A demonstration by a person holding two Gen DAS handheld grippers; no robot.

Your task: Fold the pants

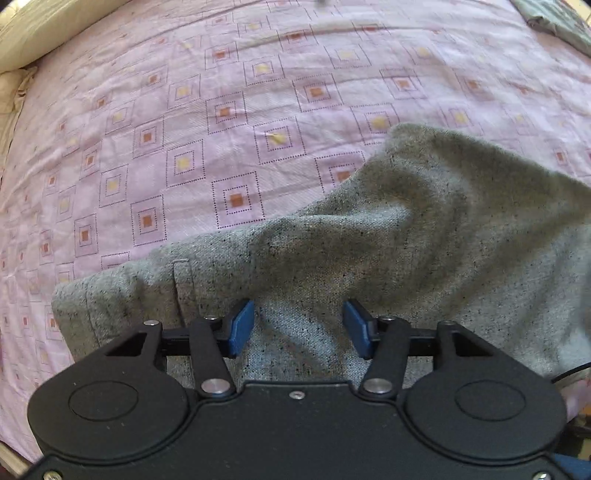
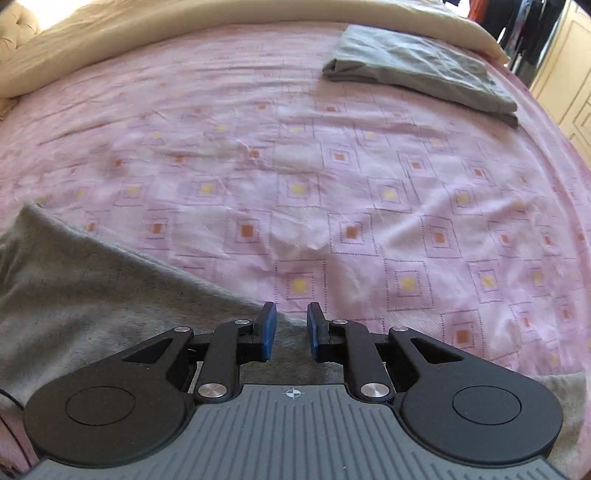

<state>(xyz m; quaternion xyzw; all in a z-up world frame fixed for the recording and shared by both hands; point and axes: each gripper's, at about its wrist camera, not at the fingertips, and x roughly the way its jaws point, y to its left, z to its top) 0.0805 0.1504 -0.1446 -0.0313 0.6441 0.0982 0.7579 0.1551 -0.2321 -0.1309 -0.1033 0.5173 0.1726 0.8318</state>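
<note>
Grey speckled pants (image 1: 388, 229) lie rumpled on a pink patterned bedsheet (image 1: 184, 129). In the left wrist view my left gripper (image 1: 299, 326) is open, its blue pads wide apart over the grey cloth near a belt loop (image 1: 183, 284). In the right wrist view the pants (image 2: 92, 280) spread to the lower left. My right gripper (image 2: 291, 330) is open with a narrower gap, with an edge of the grey cloth between its pads, not clamped.
A folded grey garment (image 2: 421, 70) lies at the far right of the bed; its corner shows in the left wrist view (image 1: 557, 22). A cream duvet (image 2: 184, 29) runs along the far edge. Cream pillows (image 1: 44, 29) sit far left. A wardrobe door (image 2: 569, 74) stands right.
</note>
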